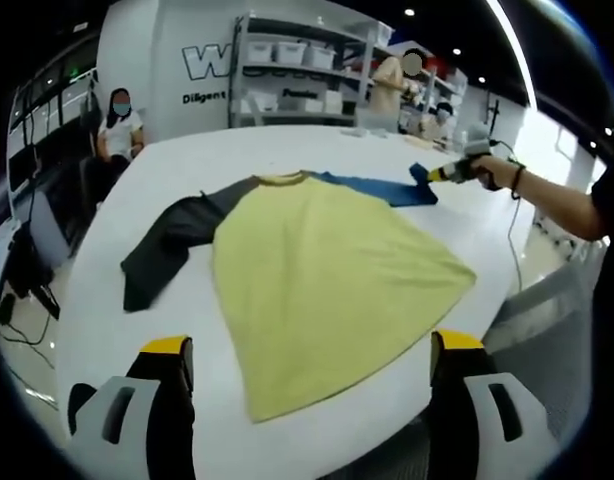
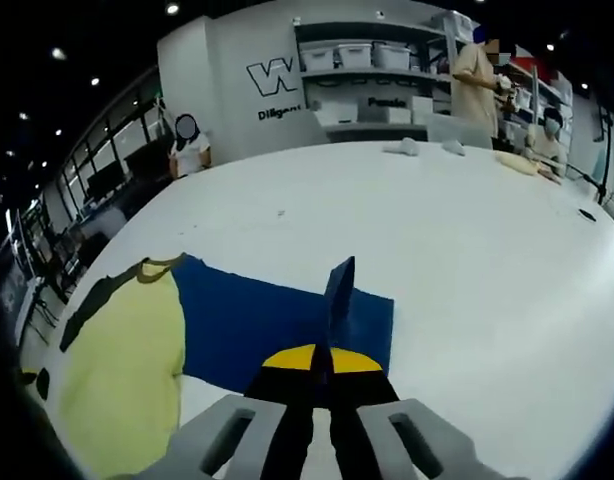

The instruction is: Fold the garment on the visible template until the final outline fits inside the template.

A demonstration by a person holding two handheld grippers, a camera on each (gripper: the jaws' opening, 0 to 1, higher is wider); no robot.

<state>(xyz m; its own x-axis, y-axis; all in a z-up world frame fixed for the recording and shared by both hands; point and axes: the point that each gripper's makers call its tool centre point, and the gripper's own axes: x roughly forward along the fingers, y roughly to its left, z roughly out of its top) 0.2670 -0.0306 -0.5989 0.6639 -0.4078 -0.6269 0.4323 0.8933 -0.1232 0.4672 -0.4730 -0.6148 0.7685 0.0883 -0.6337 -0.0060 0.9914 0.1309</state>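
Observation:
A yellow shirt [image 1: 317,280] lies flat on the white table [image 1: 237,150]. Its dark grey sleeve [image 1: 167,240] stretches left and its blue sleeve [image 1: 372,187] stretches to the far right. My left gripper [image 1: 312,345] hangs open over the near hem, nothing between its yellow-tipped jaws. My right gripper [image 1: 452,172], held in a person's hand, pinches the blue cuff [image 1: 420,176]. In the right gripper view the right gripper [image 2: 322,355] is shut on the blue sleeve [image 2: 257,320], with the cuff [image 2: 339,285] standing up above the jaws. The yellow body [image 2: 127,370] lies to the left there.
The table's rounded edge [image 1: 532,290] runs close on the right, with floor beyond. A seated person [image 1: 117,125] is at the far left and shelving with bins [image 1: 297,70] at the back. Small items [image 2: 407,147] lie at the table's far end, near standing people [image 2: 477,85].

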